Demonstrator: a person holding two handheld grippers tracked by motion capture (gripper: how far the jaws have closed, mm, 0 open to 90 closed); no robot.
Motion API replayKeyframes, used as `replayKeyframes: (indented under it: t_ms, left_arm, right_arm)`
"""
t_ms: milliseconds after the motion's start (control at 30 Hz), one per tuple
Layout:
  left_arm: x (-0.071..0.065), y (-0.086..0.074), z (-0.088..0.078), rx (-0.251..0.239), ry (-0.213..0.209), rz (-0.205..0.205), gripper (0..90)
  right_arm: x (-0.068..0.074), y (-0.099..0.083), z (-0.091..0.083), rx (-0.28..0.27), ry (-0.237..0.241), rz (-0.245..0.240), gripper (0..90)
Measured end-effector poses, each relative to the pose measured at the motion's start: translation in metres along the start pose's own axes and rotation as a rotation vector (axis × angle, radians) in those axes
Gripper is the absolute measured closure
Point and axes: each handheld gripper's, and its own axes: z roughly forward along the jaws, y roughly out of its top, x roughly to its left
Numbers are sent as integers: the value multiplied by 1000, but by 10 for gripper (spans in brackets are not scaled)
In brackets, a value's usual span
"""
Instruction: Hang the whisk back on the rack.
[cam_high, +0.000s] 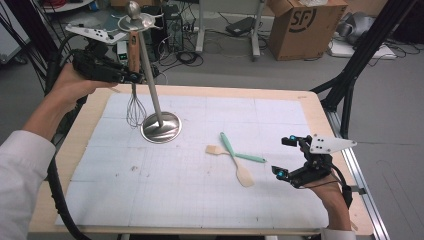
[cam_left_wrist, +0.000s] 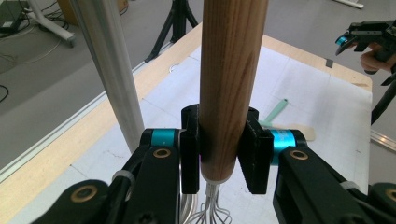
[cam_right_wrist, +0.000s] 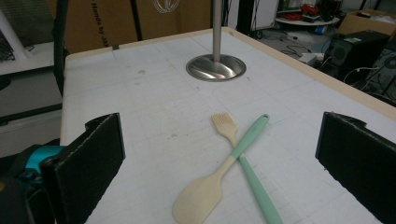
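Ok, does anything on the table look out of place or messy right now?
Only slightly: the wooden spatula and the mint-handled brush lie crossed over each other on the mat rather than side by side. The whisk, clamped in the left hand-held gripper, hangs upright beside the metal stand. Nothing spilled or broken.

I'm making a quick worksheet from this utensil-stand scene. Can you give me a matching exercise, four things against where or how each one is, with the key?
Things:
1. whisk
2. stand
3. mint-green utensil
4. right gripper

States:
A. lies crossed with the wooden spatula
B. open, holding nothing
C. clamped by its wooden handle in the left gripper
D. upright on a round metal base

Pairs: 1-C, 2-D, 3-A, 4-B
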Motion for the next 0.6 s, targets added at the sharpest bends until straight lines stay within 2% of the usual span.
replayKeyframes:
  t_ms: [67,100,167,267,367,400,533,567,600]
  left_arm:
    - [0,0,0,0,14,-11,714]
    - [-1,0,-1,-4,36,-20,703]
    - [-1,-3,-4,-38,45,-30,583]
    - [-3,-11,-11,-51,72,-28,471]
    - [-12,-19,-17,-37,108,4,291]
    - [-15,-21,-19,-30,107,10,240]
    - [-27,-27,-30,-43,111,90,55]
    - [-30,-28,-32,-45,118,99,16]
    - [-33,-29,-35,-46,121,104,16]
  right_arm:
    - [0,-1,0,-1,1,1,2]
    - [0,0,0,-4,-1,0,2]
    - [0,0,-1,-5,2,-1,2]
    - [0,-1,-2,-9,-4,4,2]
    - [0,-3,-2,0,-9,11,2]
    - [0,-4,-1,2,-15,16,2]
    - [-2,-8,0,39,-56,43,2]
    - [-2,-9,0,48,-59,59,2]
    - [-3,-10,0,51,-69,70,2]
